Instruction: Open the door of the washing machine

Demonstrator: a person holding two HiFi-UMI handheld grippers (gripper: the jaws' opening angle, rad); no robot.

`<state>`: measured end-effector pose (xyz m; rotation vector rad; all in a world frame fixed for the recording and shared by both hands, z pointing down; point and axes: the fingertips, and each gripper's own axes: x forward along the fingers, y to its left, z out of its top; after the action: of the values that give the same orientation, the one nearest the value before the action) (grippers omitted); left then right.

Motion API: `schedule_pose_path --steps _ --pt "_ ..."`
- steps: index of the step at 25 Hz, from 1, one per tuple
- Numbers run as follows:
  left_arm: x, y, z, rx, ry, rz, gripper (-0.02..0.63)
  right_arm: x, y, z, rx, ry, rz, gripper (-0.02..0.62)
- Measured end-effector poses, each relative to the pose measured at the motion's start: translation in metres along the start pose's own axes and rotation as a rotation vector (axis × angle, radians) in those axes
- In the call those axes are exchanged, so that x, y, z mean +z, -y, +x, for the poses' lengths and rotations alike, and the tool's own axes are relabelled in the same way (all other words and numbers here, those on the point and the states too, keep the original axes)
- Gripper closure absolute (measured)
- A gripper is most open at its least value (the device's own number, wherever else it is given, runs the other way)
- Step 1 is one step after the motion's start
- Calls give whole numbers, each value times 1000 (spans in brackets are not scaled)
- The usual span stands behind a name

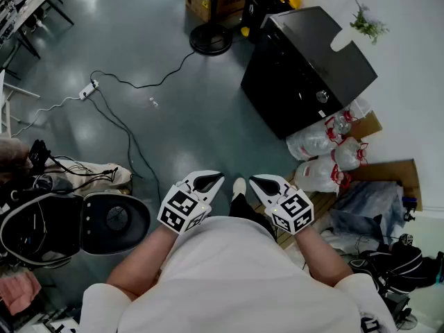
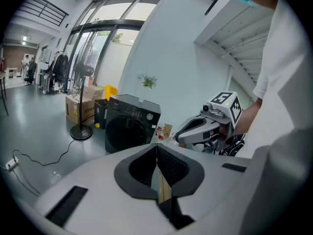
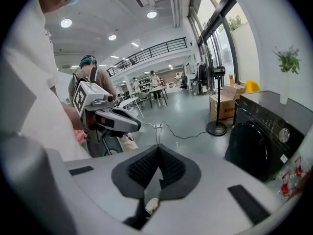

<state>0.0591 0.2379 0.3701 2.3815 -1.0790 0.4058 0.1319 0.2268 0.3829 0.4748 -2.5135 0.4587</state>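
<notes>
Since the washing machine [image 1: 305, 68] sits well ahead, door [image 2: 124, 133] closed, your left gripper [image 1: 208, 181] and right gripper [image 1: 262, 182] hang clenched, empty.

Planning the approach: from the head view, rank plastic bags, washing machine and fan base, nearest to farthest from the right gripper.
From the right gripper:
1. plastic bags, just right.
2. washing machine, ahead right.
3. fan base, farthest, ahead left.
</notes>
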Motion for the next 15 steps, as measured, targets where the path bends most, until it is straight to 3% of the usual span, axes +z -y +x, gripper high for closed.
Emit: schedule_pose_path --steps 8,15 --pt "40 -13 58 80 0 -14 589 25 76 -10 41 25 -36 589" --pt "72 -23 108 133 21 -29 589 23 137 -3 89 20 -10 589"
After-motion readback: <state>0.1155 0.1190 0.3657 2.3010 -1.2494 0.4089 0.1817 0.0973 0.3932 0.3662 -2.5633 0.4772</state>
